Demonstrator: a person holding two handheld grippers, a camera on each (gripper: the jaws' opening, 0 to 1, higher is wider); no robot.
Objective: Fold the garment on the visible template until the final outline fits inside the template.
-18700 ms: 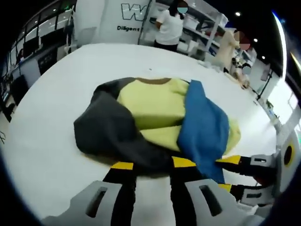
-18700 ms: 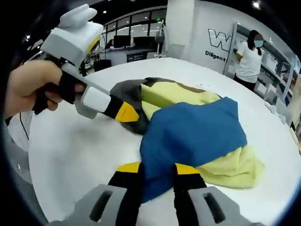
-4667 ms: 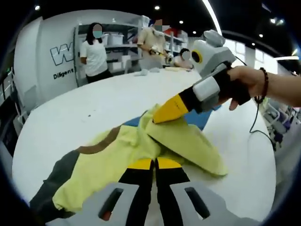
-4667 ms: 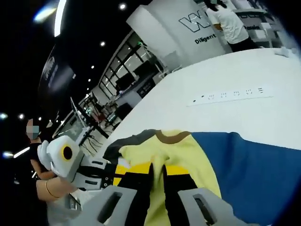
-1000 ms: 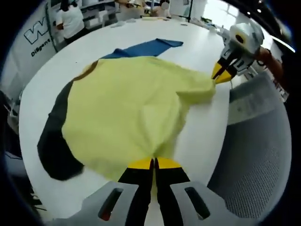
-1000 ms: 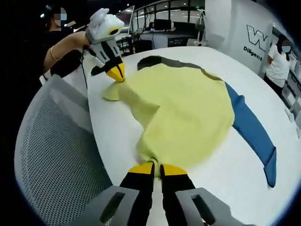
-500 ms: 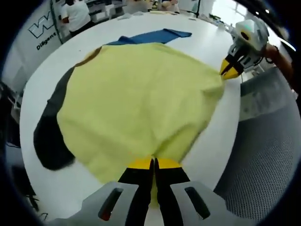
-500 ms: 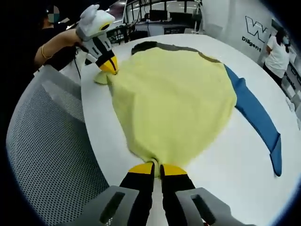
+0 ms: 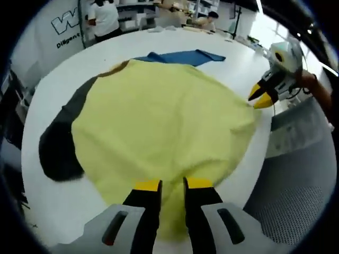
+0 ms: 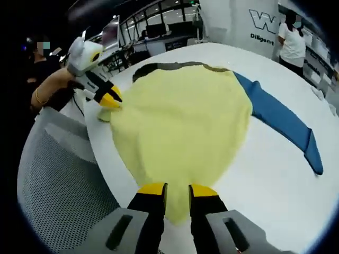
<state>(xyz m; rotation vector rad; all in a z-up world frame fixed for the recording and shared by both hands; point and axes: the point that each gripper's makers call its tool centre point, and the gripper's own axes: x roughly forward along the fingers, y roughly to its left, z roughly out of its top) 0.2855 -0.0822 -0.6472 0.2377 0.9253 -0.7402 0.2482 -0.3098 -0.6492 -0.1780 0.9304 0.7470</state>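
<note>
Jaws parted on both hand-held grippers — garment (image 9: pixel 159 121) released.

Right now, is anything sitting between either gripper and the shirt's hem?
Nothing visible does. The left gripper and right gripper are both open right at the hem of the yellow shirt, which lies spread flat on the white table.

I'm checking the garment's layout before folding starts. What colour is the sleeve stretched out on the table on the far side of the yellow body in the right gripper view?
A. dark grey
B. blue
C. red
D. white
B: in the right gripper view the blue sleeve runs flat across the white table from the yellow body.
</note>
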